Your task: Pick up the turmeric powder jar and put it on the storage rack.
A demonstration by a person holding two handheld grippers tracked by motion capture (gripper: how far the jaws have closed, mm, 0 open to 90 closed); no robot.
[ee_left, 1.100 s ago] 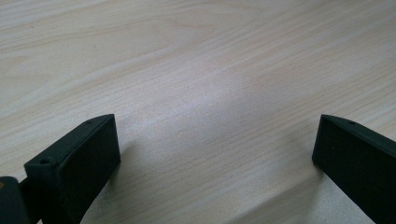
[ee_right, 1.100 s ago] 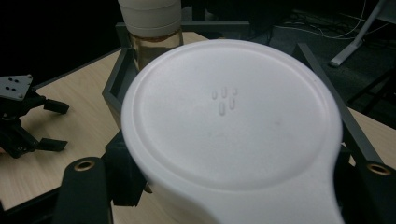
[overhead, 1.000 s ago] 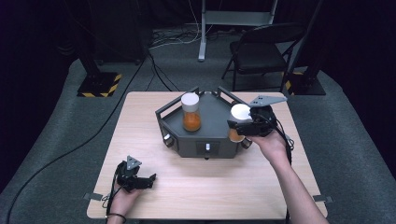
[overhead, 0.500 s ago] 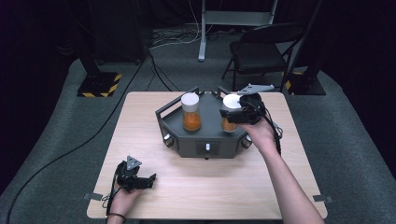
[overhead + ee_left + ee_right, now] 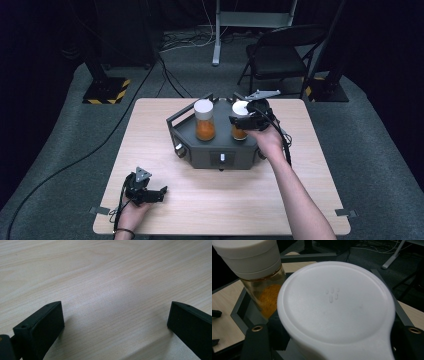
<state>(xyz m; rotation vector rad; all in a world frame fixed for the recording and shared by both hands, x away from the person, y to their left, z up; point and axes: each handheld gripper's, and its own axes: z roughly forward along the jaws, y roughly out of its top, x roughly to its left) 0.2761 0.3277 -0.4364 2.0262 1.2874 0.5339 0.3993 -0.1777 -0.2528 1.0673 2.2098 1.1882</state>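
Right tool [image 5: 243, 120] pinches a white-capped jar [image 5: 240, 125] of orange powder just under its cap, jaws clamped on either side. The jar sits at the right side of the dark tray [image 5: 220, 150], over its recessed floor; I cannot tell whether its base touches the floor. A second jar [image 5: 204, 120], same cap and same orange fill, stands upright just left of the held one, apart from it and free of either tool.

The right tool's view adds close detail: the held jar's white cap [image 5: 337, 307] takes up most of the frame between the two black jaws, with small raised marks on its top. Beyond that tool's left jaw, the other jar [image 5: 259, 275] shows its clear glass wall and its powder heaped low. The tray's raised rim [image 5: 238, 307] runs behind it. The high view gives none of this texture.

Left tool [image 5: 145, 192] rests on the worktop [image 5: 150, 140] near the front left corner, well apart from the tray and both jars. Its own view shows the jaws spread wide with bare wood grain [image 5: 112, 290] between them, nothing in the grip. The high view shows the hand [image 5: 131, 212] on it and the grey plate on top.
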